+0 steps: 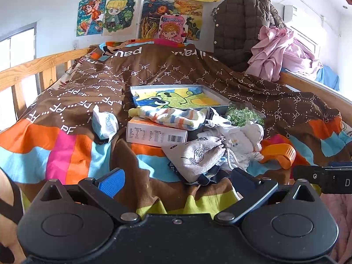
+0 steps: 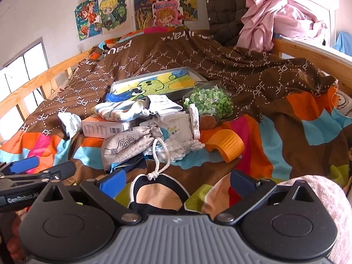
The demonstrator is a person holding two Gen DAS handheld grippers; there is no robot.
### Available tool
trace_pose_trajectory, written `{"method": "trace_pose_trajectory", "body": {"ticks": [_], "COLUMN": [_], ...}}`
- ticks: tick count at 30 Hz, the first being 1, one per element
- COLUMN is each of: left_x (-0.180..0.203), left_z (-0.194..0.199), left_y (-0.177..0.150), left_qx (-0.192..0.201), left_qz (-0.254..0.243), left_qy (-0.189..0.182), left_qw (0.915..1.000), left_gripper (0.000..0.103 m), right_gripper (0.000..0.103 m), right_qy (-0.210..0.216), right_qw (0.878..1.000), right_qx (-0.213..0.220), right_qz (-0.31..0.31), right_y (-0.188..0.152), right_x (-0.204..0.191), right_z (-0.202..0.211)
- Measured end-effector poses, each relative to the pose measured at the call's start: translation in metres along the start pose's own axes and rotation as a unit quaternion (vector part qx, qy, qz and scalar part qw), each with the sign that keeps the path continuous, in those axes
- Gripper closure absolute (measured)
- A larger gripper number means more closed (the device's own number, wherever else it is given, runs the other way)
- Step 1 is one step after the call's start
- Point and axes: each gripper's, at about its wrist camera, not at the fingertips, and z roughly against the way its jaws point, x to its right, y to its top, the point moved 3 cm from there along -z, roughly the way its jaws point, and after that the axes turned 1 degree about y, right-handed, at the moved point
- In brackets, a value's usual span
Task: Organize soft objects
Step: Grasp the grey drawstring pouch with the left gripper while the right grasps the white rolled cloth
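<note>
Grey cloth drawstring pouch with hand drawing (image 2: pixel 125 147) lies in middle of bed pile, leaning on white cardboard box with barcode (image 2: pixel 103 128), white knit baby clothes (image 2: pixel 178 132) beside it

Pouch looks light, floppy, not breakable – pinch bunched neck or white rope (image 2: pixel 161 160)

Left gripper (image 1: pixel 176 181) wide apart, empty – right gripper (image 2: pixel 176 181) same, just short of pile

Black tools (image 1: pixel 176 182) (image 2: pixel 176 182), blue pads (image 1: pixel 112 181), perhaps rubber-ribbed.
</note>
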Motion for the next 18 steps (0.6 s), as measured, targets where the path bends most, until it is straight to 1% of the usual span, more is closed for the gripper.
{"method": "trace_pose_trajectory", "body": {"ticks": [6, 11, 15, 18], "left_x": [0.006, 0.010, 0.010, 0.009], "left_z": [-0.019, -0.044, -0.069, -0.086], "left_y": [0.009, 0.016, 0.021, 0.026], "left_qx": [0.003, -0.005, -0.017, -0.019], "left_qz": [-0.030, -0.052, -0.059, -0.055], "left_qy": [-0.011, -0.024, -0.031, -0.042], "left_qw": [0.9995, 0.9983, 0.9977, 0.9975], "left_gripper": [0.001, 0.001, 0.001, 0.001], "right_gripper": [0.000, 0.000, 0.000, 0.000], "right_qy": [0.030, 0.057, 0.062, 0.070], "right_qw": [0.999, 0.997, 0.996, 0.995], "right_qx": [-0.004, -0.015, -0.012, -0.018], "right_qz": [-0.018, -0.047, -0.062, -0.072], "right_y": [0.021, 0.041, 0.057, 0.065], "right_x": [0.009, 0.022, 0.032, 0.039], "right_z": [-0.016, -0.041, -0.063, -0.084]}}
